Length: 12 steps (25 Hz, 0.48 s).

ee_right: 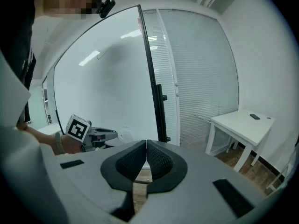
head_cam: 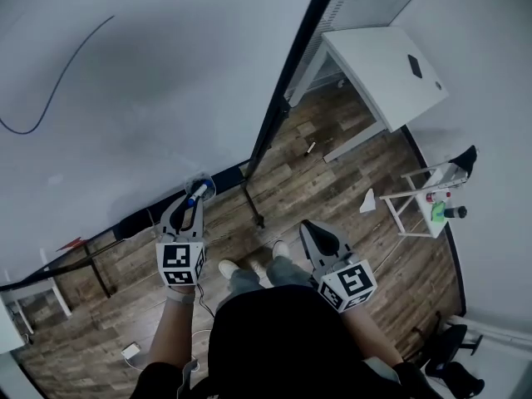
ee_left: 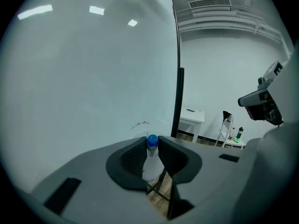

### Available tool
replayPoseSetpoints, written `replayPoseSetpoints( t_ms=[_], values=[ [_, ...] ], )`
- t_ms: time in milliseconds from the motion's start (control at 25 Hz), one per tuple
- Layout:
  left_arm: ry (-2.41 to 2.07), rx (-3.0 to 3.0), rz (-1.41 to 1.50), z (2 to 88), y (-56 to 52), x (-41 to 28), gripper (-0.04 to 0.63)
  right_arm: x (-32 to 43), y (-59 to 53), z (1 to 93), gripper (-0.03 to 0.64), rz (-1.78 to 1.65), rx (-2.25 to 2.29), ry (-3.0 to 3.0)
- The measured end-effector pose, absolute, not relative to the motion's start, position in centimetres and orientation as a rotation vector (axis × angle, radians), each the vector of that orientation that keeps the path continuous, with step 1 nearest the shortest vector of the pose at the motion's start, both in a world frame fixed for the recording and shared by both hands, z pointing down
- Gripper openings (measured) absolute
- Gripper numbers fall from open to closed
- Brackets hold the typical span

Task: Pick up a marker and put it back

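My left gripper (head_cam: pixel 192 204) is shut on a white marker with a blue cap (head_cam: pixel 197 194), held close to the whiteboard (head_cam: pixel 141 73). In the left gripper view the marker (ee_left: pixel 151 157) stands upright between the two dark pads (ee_left: pixel 133 158), its blue cap just past the tips of the left gripper (ee_left: pixel 152 143). My right gripper (head_cam: pixel 309 231) hangs over the wooden floor, shut with nothing in it. In the right gripper view its pads meet at the tips of the right gripper (ee_right: pixel 146 144), and the left gripper (ee_right: pixel 100 135) shows at the board.
A black board stand (head_cam: pixel 287 81) runs down to the floor beside the whiteboard. A white table (head_cam: pixel 382 69) stands at the back right. A small white rack (head_cam: pixel 432 194) with bottles sits by the right wall. My shoes (head_cam: pixel 249 266) are on the wooden floor.
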<state>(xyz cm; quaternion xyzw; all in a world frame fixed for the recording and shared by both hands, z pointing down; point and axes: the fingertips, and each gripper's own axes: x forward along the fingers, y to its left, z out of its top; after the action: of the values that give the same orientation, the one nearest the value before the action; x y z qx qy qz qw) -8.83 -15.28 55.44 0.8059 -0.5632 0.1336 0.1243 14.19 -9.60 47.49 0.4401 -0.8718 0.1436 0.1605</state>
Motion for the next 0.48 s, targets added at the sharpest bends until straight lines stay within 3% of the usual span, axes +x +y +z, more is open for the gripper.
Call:
replayPoseSetpoints(
  t_ms=[480],
  values=[
    [-1.74, 2.374, 0.353, 50.8, -15.5, -8.7, 0.086, 13.7, -10.7, 46.3, 0.029, 0.363, 1.156, -2.559]
  ],
)
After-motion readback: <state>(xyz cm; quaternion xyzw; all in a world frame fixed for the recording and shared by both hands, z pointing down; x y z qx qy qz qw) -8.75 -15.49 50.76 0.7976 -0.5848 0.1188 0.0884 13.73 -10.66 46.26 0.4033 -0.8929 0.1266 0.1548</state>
